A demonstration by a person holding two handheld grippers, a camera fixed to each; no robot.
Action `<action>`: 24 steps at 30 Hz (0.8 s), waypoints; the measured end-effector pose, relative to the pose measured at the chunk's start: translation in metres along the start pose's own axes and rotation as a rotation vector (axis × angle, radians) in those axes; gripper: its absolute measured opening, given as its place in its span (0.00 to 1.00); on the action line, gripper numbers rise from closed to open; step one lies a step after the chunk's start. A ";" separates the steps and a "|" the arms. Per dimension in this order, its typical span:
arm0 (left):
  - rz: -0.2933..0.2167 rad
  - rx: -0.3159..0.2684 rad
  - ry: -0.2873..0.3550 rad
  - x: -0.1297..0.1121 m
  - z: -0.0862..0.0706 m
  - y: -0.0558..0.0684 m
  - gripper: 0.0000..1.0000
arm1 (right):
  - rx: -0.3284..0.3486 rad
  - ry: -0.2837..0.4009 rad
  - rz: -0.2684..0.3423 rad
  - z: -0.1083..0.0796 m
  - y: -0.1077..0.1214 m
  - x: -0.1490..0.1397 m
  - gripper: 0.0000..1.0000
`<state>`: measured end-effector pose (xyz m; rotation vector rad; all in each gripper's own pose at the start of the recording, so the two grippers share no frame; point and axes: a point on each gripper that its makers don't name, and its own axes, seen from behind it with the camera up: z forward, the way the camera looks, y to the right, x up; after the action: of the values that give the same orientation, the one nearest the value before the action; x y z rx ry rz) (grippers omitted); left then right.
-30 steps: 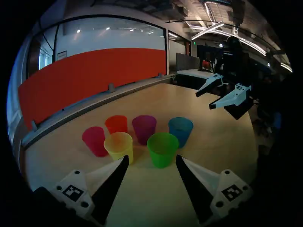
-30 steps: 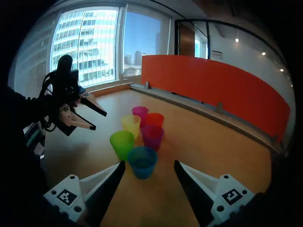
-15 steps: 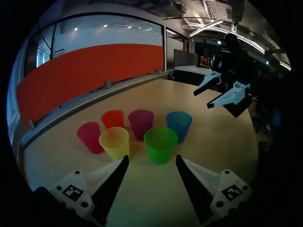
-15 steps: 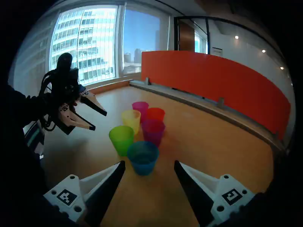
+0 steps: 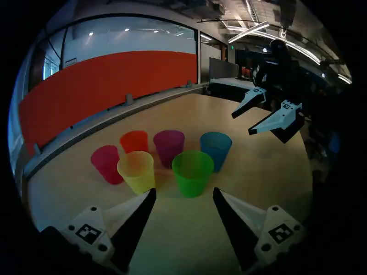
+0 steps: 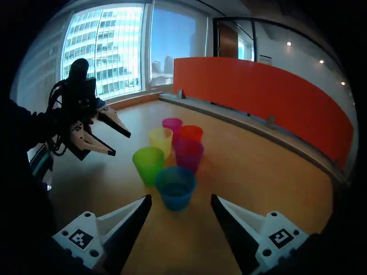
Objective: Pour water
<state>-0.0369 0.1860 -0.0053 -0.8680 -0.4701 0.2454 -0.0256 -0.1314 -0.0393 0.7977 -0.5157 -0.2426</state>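
The left gripper (image 5: 184, 189), fingers spread and empty, had the green cup (image 5: 192, 174) just ahead between them. The right gripper (image 6: 181, 196), likewise spread, faced the blue cup (image 6: 175, 188). Advancing centred and closing mid-wall would likely spare the purple cup (image 6: 188, 155) just beyond.

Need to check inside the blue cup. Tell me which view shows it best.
The right gripper view: the blue cup stands nearest, its inside open to the camera. The left gripper view shows it farther off, mostly its side wall.
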 end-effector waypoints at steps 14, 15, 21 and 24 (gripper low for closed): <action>0.001 -0.002 -0.006 -0.002 0.004 -0.001 0.92 | 0.021 -0.027 -0.010 0.026 -0.005 -0.008 1.00; 0.001 -0.002 -0.006 -0.001 0.004 -0.001 0.92 | 0.022 -0.030 -0.011 0.028 -0.005 -0.009 1.00; -0.002 -0.003 -0.005 0.000 0.006 -0.003 0.92 | 0.028 -0.051 -0.015 0.040 -0.005 -0.016 1.00; -0.001 -0.004 -0.007 -0.001 0.006 -0.003 0.92 | 0.032 -0.059 -0.017 0.046 -0.006 -0.018 1.00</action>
<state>-0.0405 0.1878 0.0006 -0.8709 -0.4774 0.2470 -0.0656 -0.1565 -0.0227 0.8281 -0.5701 -0.2745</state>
